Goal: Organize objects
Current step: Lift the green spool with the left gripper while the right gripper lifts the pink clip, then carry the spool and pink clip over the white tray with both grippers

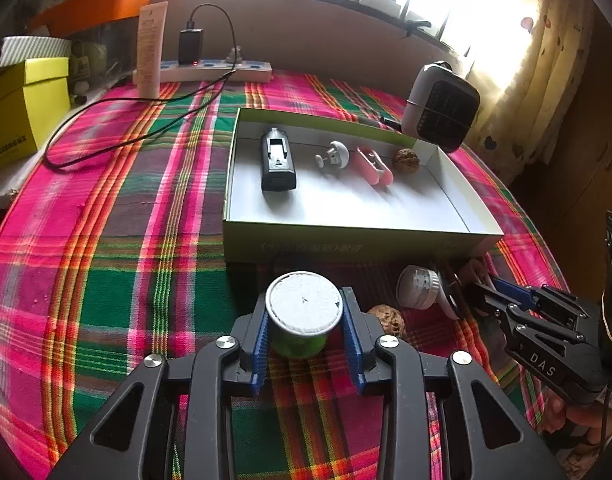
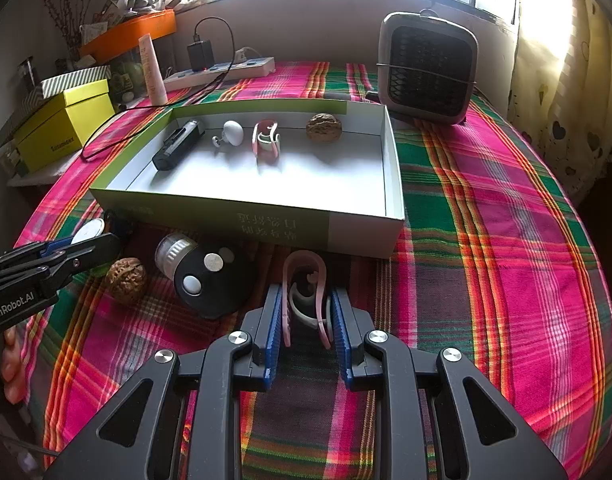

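Plaid cloth in pink, green and orange covers the tabletop (image 2: 486, 208), which stands under a bright window with a small heater (image 2: 428, 70) and a power strip (image 2: 222, 70) at the back.

On it sits a shallow open box (image 2: 362, 232) with a white floor. Four things lie in a row along its far side: a black battery charger (image 2: 178, 145), a small white hook-like piece (image 2: 231, 133), a pink clip (image 2: 266, 142) and a walnut (image 2: 324, 128). They are spaced apart, none touching. The near half of the box is bare.

Sorting looks roughly half done. In front of the box several things wait on the cloth: a second walnut (image 2: 126, 280), a black-and-silver round gadget (image 2: 198, 276), a green can with a white lid (image 1: 304, 314) and a second pink clip (image 2: 306, 296).

Two of these are already in hand. The left claw (image 1: 306, 320) is clamped on the can, its blue pads pressed to either side just below the lid, and the can sits just before the box's near wall. The right claw (image 2: 306, 312) is closed on the second pink clip, pads against its two arms, also just short of the box.

Judging by the row inside, what remains is to carry the can and clip over the near wall, then fetch the walnut and the round gadget.
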Available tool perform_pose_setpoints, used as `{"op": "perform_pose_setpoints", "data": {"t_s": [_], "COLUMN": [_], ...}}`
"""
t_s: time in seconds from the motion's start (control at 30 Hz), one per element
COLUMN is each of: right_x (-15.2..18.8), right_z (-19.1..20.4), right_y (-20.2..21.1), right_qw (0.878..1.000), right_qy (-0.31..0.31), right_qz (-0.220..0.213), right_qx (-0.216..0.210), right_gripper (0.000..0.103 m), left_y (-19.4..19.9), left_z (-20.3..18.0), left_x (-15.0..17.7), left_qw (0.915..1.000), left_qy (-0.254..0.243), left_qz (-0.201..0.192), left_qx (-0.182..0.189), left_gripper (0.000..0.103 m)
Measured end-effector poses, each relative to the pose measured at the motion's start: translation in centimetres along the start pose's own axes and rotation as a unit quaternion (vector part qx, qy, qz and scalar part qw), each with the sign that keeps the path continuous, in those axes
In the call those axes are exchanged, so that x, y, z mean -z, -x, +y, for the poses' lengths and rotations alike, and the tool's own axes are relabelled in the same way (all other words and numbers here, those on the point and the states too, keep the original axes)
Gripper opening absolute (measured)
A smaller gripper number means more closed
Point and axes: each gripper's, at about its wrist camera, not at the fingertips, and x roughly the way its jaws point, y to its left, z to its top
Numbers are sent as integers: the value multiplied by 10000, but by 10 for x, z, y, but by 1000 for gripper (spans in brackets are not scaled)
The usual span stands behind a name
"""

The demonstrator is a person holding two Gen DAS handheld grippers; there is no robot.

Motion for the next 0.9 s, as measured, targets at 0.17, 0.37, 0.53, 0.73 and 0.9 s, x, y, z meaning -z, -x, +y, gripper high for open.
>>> {"op": "perform_pose_setpoints", "data": {"t_s": [0.17, 0.37, 0.53, 0.73, 0.9], "right_x": [0, -1, -1, -2, -4], "right_z": [-1, -1, 0, 0, -1], "right_y": [2, 4, 6, 8, 14], "right_qw": [10000, 10000, 9999, 9999, 9998], "right_qy": [-13, -15, -4, -17, -34], "right_qz": [-28, -65, -88, -100, -181], "right_qx": [-10, -26, -51, -105, -122], "right_gripper": [25, 25, 25, 25, 25], "left_y": [2, 3, 7, 10, 16], "left_z": [-2, -4, -6, -7, -9], "left_x": [0, 1, -1, -2, -6], "left_qw": [10000, 10000, 10000, 9999, 9998], "left_qy": [-28, -23, -43, -49, -76], "left_qz": [-7, -20, -64, -100, -167], "left_qx": [-11, -17, -16, -8, 10], "left_gripper": [27, 27, 27, 27, 27]}}
